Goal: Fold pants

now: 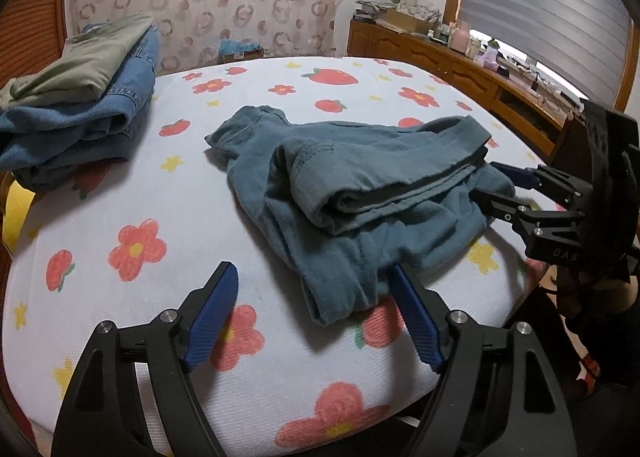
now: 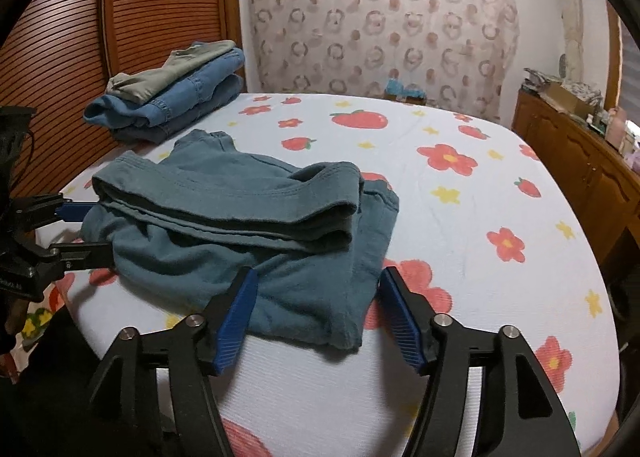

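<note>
Teal pants lie folded into a loose bundle on a white bed sheet printed with flowers and strawberries. My left gripper is open at the near edge of the bundle. Its right finger touches the cloth, and a corner of the pants lies between the pads. My right gripper is open too, with the near hem of the pants between its spread blue pads. Each gripper shows in the other's view: the right gripper at the bundle's right side, the left gripper at its left side.
A stack of folded clothes, olive on top of denim, sits at the far left of the bed. A wooden sideboard with clutter runs along the right. A louvered wooden door stands behind the stack.
</note>
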Demonstrator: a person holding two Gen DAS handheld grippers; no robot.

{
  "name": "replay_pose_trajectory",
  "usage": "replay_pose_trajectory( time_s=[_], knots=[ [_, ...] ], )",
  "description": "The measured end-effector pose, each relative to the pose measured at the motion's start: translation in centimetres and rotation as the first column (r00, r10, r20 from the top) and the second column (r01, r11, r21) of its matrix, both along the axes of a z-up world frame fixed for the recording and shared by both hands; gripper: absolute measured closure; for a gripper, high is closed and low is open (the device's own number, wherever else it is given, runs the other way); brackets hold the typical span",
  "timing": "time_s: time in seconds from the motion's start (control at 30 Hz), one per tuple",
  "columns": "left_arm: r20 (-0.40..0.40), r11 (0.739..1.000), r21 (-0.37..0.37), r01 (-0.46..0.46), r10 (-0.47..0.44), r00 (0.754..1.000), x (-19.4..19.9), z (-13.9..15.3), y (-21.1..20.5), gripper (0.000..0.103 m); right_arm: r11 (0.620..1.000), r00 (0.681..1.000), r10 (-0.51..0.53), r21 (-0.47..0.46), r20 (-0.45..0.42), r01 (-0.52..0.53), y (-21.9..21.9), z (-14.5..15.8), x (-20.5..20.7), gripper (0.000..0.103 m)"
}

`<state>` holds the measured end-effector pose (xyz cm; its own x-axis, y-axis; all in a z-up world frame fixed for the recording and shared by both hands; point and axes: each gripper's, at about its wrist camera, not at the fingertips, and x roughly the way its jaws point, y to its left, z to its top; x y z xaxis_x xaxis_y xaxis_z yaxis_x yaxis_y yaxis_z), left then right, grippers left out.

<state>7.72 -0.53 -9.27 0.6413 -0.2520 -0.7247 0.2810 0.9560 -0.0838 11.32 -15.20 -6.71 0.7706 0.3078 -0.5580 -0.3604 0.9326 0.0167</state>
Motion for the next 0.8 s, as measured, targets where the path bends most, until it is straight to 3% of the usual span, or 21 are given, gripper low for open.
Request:
replay_pose_trajectory(
  time_s=[0.37, 0.8],
  knots=[
    [-0.023, 0.995, -0.088, -0.036, 0.034, 0.999, 0.9, 1.2, 1.4, 0.024, 1.0, 1.0, 0.003, -0.009, -0.015, -0.003, -0.1, 0.2, 0.1, 0.035],
    [-0.016, 0.996, -0.057, -0.068, 0.067, 0.998, 1.6, 0.7, 2.4, 0.024, 1.0, 1.0, 0.005, -0.011, -0.02, -0.005, -0.2, 0.3, 0.2, 0.035]
  ],
)
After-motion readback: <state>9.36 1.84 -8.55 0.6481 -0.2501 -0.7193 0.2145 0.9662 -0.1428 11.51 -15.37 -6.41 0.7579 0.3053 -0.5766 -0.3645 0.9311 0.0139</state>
